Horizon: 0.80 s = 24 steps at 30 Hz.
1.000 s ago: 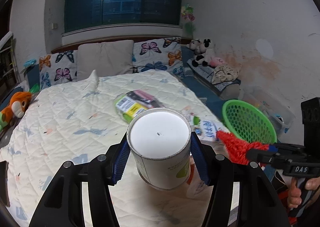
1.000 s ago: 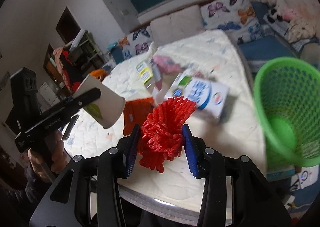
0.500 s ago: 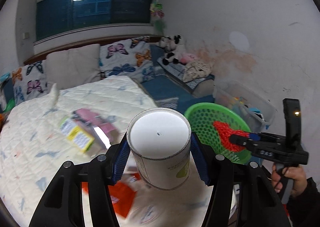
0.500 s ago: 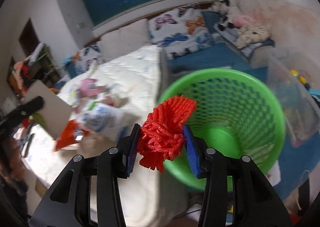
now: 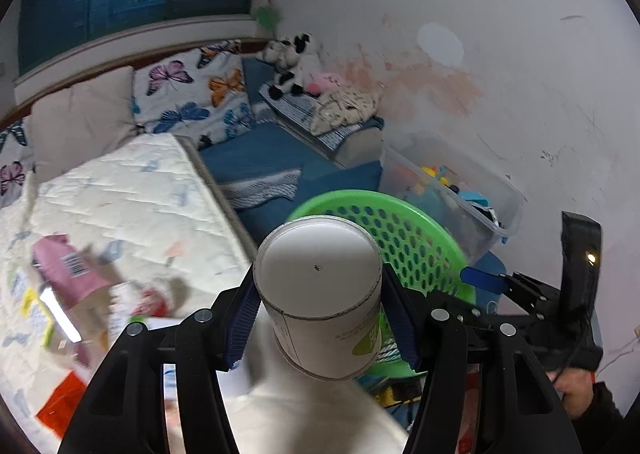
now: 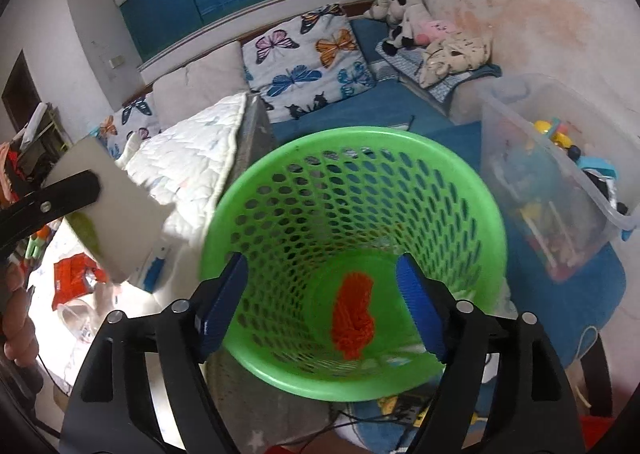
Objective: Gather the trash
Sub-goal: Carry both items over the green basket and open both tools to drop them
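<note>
Right wrist view looks down into the green mesh wastebasket (image 6: 360, 158), where the red foam net (image 6: 354, 316) lies crumpled at the bottom, clear of the right gripper (image 6: 326, 304), whose blue ribbed pads have just been opening and stand wide apart with nothing between them. The basket is round plastic, perforated with oval holes, and stands just beside the quilted white mattress edge (image 6: 224, 134). A clear plastic storage bin (image 6: 560, 190) full of toys sits near it by the stained wall. On the left wrist view, the left gripper (image 5: 320, 318) is clamped on a white paper cup (image 5: 320, 294), bottom toward the lens, which blocks part of the basket rim. Wrappers and a pink carton (image 5: 64, 274) lie blurred on the quilt.
</note>
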Each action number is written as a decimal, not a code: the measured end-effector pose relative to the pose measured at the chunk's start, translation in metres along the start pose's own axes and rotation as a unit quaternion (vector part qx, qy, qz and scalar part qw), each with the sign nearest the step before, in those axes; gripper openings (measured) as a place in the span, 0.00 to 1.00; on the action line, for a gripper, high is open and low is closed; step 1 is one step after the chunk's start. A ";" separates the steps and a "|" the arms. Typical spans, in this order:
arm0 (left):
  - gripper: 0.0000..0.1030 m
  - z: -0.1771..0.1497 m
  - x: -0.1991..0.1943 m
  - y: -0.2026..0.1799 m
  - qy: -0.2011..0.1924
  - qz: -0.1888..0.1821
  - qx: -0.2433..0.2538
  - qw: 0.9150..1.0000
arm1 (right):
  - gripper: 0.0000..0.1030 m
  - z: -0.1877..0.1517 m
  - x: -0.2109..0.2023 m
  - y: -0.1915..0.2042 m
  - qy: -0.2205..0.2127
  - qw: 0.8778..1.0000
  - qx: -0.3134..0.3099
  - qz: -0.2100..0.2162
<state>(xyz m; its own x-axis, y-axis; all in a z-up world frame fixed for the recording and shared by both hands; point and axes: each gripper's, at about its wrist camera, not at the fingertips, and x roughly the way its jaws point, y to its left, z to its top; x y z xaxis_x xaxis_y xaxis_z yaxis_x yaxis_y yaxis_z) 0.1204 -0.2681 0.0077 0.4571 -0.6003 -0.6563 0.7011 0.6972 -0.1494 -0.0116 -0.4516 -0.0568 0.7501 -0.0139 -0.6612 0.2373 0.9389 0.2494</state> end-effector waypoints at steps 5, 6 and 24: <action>0.55 0.006 0.028 -0.015 0.017 -0.015 0.002 1.000 | 0.78 -0.008 -0.012 -0.012 -0.007 1.000 0.007 -0.011; 0.55 0.006 0.034 -0.018 0.021 -0.015 0.004 1.000 | 0.78 -0.010 -0.014 -0.015 -0.007 1.000 0.009 -0.012; 0.73 -0.005 0.031 -0.025 0.025 0.016 0.010 1.000 | 0.82 -0.021 -0.023 -0.007 -0.007 1.000 0.010 0.000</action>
<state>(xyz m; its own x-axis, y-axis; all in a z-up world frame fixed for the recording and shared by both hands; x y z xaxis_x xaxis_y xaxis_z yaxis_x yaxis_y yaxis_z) 0.1144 -0.3021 -0.0132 0.4520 -0.5569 -0.6968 0.6980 0.7072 -0.1123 -0.0439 -0.4504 -0.0583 0.7594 -0.0183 -0.6503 0.2490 0.9317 0.2645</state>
